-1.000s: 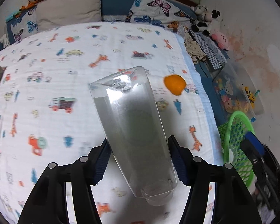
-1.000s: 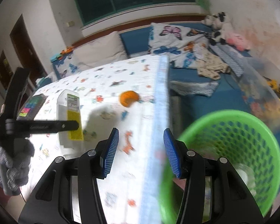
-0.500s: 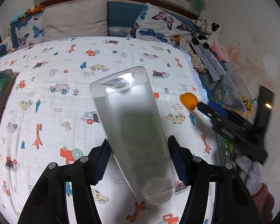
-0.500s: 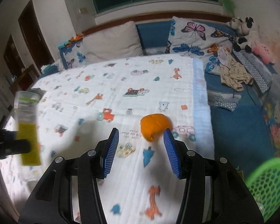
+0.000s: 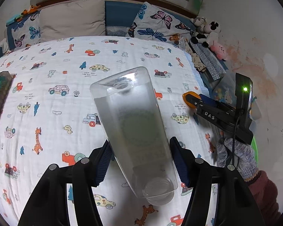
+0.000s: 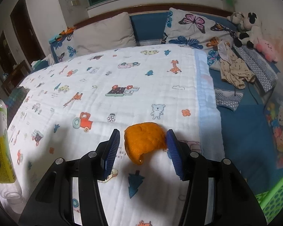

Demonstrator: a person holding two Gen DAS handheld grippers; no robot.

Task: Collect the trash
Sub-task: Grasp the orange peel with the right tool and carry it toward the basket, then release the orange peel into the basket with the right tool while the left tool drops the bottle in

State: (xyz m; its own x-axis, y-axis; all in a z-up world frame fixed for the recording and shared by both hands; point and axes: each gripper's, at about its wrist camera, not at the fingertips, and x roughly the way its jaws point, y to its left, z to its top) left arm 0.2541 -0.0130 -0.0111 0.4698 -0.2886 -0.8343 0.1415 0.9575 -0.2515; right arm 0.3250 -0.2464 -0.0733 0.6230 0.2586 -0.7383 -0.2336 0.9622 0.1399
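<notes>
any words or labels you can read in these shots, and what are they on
"DAS": white letters on the black arm of the right gripper, seen from the left wrist.
Bottle label, in the left gripper: fine print, too blurred to read.
Blanket: small printed words by the orange peel, too small to read.

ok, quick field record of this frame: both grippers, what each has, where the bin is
left gripper: shut on clear plastic bottle, held over the bed
right gripper: jaws opening, astride orange peel, not gripping
orange peel: lying on printed blanket, near its right edge
green basket: beside the bed, lower right in right wrist view
</notes>
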